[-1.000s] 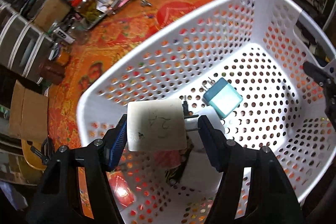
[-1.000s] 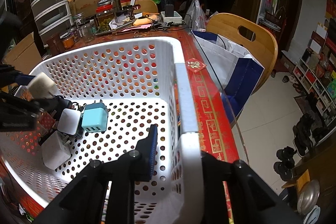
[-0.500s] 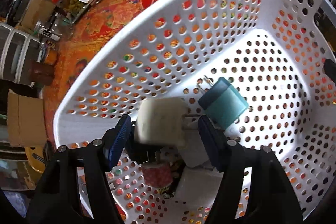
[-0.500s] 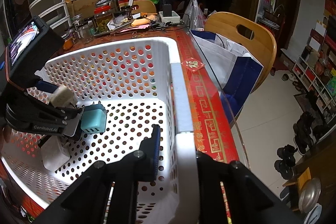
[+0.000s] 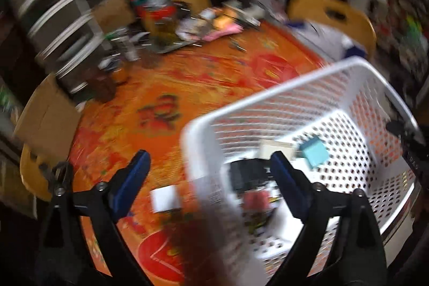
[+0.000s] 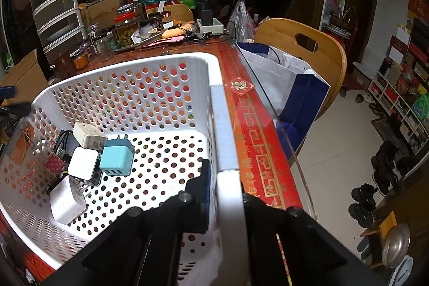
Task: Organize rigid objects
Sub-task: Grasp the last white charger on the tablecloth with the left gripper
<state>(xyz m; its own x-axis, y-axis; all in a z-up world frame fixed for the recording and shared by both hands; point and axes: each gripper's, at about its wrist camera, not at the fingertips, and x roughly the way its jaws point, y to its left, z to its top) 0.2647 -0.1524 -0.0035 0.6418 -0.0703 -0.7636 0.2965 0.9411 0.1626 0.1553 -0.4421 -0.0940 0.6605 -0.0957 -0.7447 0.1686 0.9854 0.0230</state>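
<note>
Inside basket, chargers apart from empty left claw

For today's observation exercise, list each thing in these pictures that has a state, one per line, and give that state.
Left gripper: open, empty, at the basket's corner.
Right gripper: shut on the basket wall.
White basket: upright on the table, holding chargers.
Teal charger: in the basket, prongs pointing up, leaning on other chargers.
Cream charger: in the basket, resting on the pile.
</note>
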